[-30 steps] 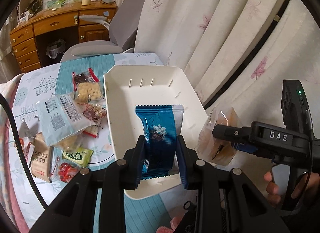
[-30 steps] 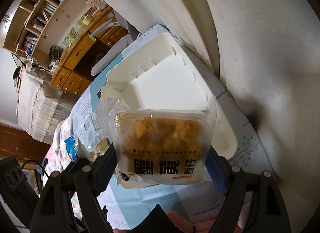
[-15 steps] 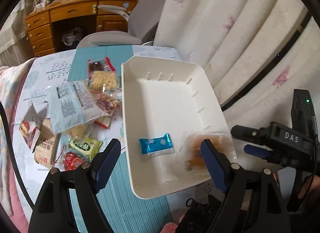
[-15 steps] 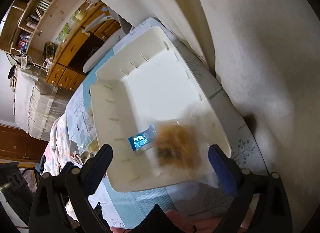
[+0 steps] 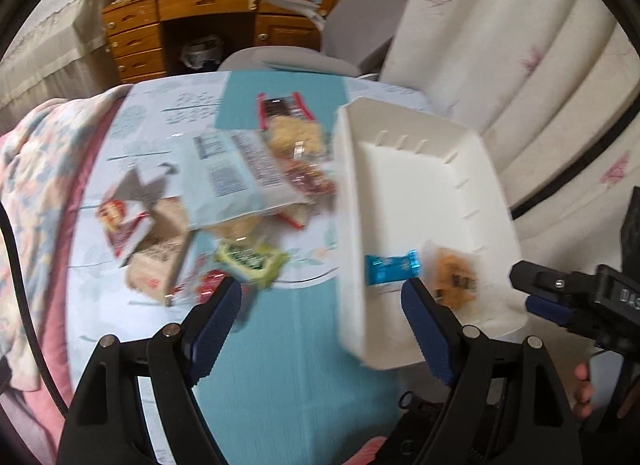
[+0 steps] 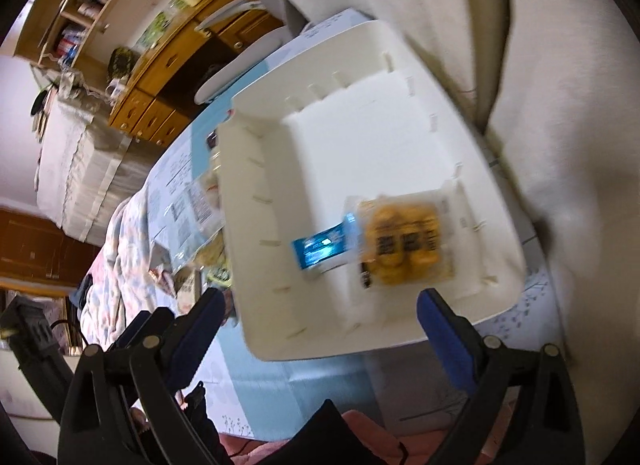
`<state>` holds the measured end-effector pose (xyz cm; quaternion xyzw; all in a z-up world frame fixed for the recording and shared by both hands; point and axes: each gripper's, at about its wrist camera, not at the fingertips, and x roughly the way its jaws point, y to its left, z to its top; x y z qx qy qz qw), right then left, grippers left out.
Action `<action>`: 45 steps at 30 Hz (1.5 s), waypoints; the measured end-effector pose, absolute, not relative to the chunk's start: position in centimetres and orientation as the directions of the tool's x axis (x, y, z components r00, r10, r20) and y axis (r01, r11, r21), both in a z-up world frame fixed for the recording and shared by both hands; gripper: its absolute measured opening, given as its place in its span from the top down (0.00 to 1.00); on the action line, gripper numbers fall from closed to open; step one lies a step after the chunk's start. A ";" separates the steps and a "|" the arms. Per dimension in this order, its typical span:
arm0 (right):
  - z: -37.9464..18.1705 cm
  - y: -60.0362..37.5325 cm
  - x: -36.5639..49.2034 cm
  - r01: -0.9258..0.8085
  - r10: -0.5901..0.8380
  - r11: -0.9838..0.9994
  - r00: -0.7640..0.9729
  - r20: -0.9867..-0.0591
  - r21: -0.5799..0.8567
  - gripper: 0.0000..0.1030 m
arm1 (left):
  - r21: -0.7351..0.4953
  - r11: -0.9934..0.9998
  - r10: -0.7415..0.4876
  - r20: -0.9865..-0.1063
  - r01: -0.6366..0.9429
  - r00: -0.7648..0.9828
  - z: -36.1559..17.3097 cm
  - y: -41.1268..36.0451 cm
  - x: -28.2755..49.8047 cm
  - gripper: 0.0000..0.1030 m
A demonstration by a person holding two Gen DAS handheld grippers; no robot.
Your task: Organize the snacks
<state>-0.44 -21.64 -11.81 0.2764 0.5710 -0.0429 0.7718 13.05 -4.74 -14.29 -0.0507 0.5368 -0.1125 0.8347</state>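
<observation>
A white tray [image 5: 404,177] [image 6: 264,169] sits on the table by the curtain. In its near end lie a blue snack packet [image 5: 390,270] [image 6: 320,251] and, beside it, a clear pack of orange snacks [image 5: 454,277] [image 6: 404,239]. My left gripper [image 5: 322,305] is open and holds nothing, hovering over the tray's near left rim and the teal mat. The right gripper [image 6: 320,315] is open and holds nothing, above the tray's near edge; it also shows in the left wrist view [image 5: 536,289]. A pile of loose snack packs [image 5: 240,201] lies left of the tray.
The table wears a pale patterned cloth with a teal mat [image 5: 288,365]. A quilt [image 5: 36,169] drapes over its left side. White curtains [image 5: 520,77] hang close on the right. A grey chair [image 5: 320,53] and a wooden desk [image 5: 192,21] stand beyond the table.
Both grippers opened and dropped their packs, the blue packet and the orange snack pack, into the tray. The left gripper has since shifted left toward the snack pile; the right one drew back slightly.
</observation>
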 end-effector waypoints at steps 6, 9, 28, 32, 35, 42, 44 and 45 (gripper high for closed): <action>-11.2 -17.1 -0.2 0.319 0.245 0.877 0.349 -0.905 0.360 0.05 | -0.183 0.978 -0.207 -0.890 0.096 0.407 -14.0 0.1 12.6 0.21; -10.9 -14.6 -0.2 0.300 0.233 0.889 0.352 -0.906 0.346 0.05 | -0.158 0.983 -0.182 -0.896 0.091 0.406 -13.8 2.3 12.5 0.21; -12.4 -2.5 -1.8 0.348 0.135 0.893 0.401 -0.906 0.287 0.05 | -0.175 0.972 -0.213 -0.939 0.157 0.270 -14.7 13.9 14.0 0.21; -13.0 -0.6 -1.7 0.356 0.113 0.894 0.412 -0.904 0.274 0.05 | -0.224 0.964 -0.252 -0.941 0.141 0.228 -15.4 15.7 15.4 0.21; -13.4 0.8 -1.5 0.352 0.109 0.895 0.425 -0.899 0.275 0.05 | -0.256 0.961 -0.272 -0.945 0.107 0.183 -16.3 17.0 16.6 0.21; -14.4 3.3 -0.7 0.331 0.086 0.909 0.443 -0.892 0.252 0.05 | -0.287 0.955 -0.295 -0.945 0.076 0.140 -17.7 18.7 19.3 0.21; -15.0 3.8 -0.4 0.324 0.087 0.914 0.433 -0.897 0.245 0.05 | -0.296 0.953 -0.303 -0.943 0.067 0.136 -18.1 18.9 20.2 0.21; -15.2 4.0 -0.2 0.322 0.090 0.915 0.426 -0.900 0.244 0.05 | -0.303 0.951 -0.308 -0.942 0.058 0.131 -18.3 19.0 20.6 0.21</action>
